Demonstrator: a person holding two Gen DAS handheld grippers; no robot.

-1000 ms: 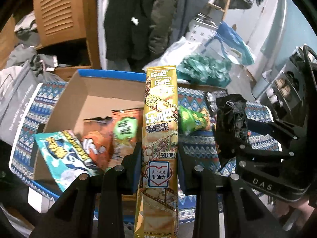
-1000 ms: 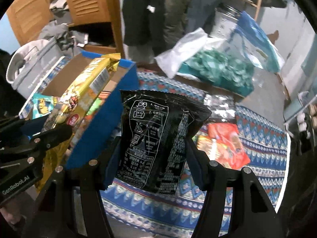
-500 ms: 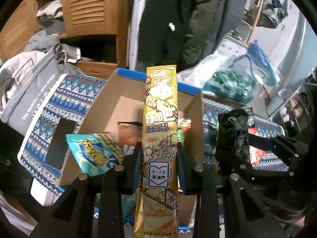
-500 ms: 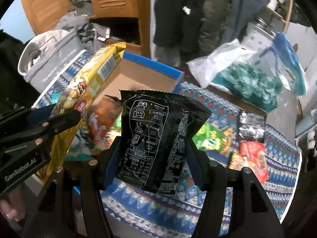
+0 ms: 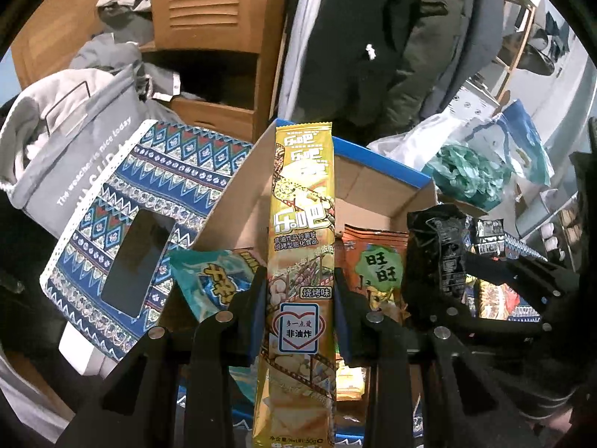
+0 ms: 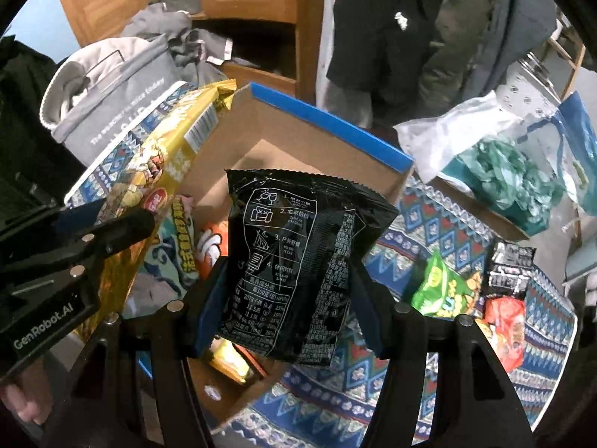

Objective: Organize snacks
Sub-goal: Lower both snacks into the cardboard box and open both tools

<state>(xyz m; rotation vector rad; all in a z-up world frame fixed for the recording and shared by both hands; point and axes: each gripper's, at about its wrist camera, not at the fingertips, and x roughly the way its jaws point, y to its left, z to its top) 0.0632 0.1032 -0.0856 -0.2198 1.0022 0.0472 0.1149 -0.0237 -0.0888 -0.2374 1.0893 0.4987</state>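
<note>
Over the cardboard box (image 6: 298, 138), the left gripper (image 5: 300, 298) clamps a tall yellow packet (image 5: 302, 261), the right gripper (image 6: 287, 283) a black bag (image 6: 291, 261); released together, they could collide or tip outside.

Glossy foil yellow pack (image 5: 302, 246) and black bag (image 6: 298, 257); matt cardboard box (image 6: 298, 142); woven patterned cloth (image 6: 429, 224); wooden louvred door (image 5: 209, 0) at 12 o'clock.
</note>
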